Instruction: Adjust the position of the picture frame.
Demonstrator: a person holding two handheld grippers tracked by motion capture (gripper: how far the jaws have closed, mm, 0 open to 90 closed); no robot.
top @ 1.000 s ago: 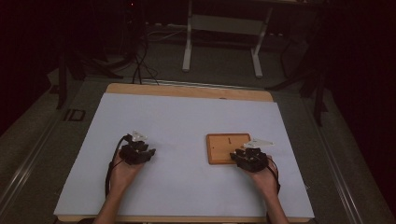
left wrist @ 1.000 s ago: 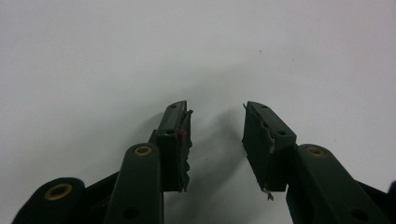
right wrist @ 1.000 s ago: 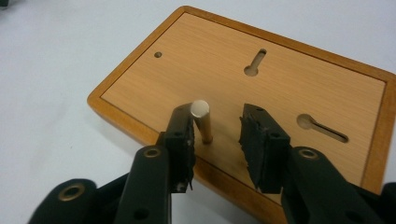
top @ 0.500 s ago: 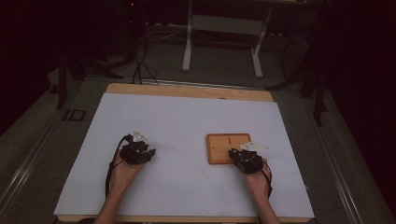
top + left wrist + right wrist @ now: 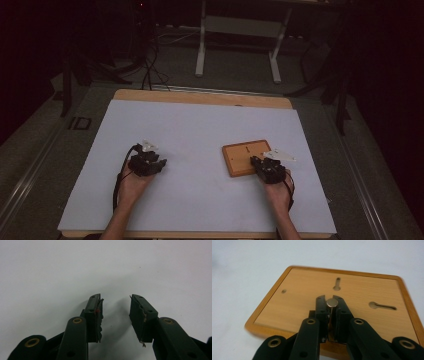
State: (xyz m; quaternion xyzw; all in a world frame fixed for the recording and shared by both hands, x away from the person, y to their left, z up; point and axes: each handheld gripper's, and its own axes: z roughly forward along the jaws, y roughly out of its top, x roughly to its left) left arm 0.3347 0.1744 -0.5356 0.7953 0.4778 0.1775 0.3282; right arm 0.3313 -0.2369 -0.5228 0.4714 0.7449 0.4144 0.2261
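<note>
A flat wooden board (image 5: 241, 151) with two keyhole slots and a small hole lies on the white table right of centre. My right gripper (image 5: 258, 162) is over the board's near right corner. In the right gripper view its jaws have just been closing, and the gripper (image 5: 329, 299) is shut on a small upright metal pin (image 5: 331, 302) held above the board (image 5: 299, 295). My left gripper (image 5: 159, 163) rests on the table at the left. Its jaws stand open in the left gripper view (image 5: 116, 307) with nothing between them.
A white sheet (image 5: 200, 125) covers the table, with a wooden edge (image 5: 200, 96) showing at the far side. Beyond it on the dark floor stand a metal frame (image 5: 240, 30) and cables (image 5: 150, 65).
The right hand has shifted very slightly at the board's near right corner. The left hand has stayed still.
</note>
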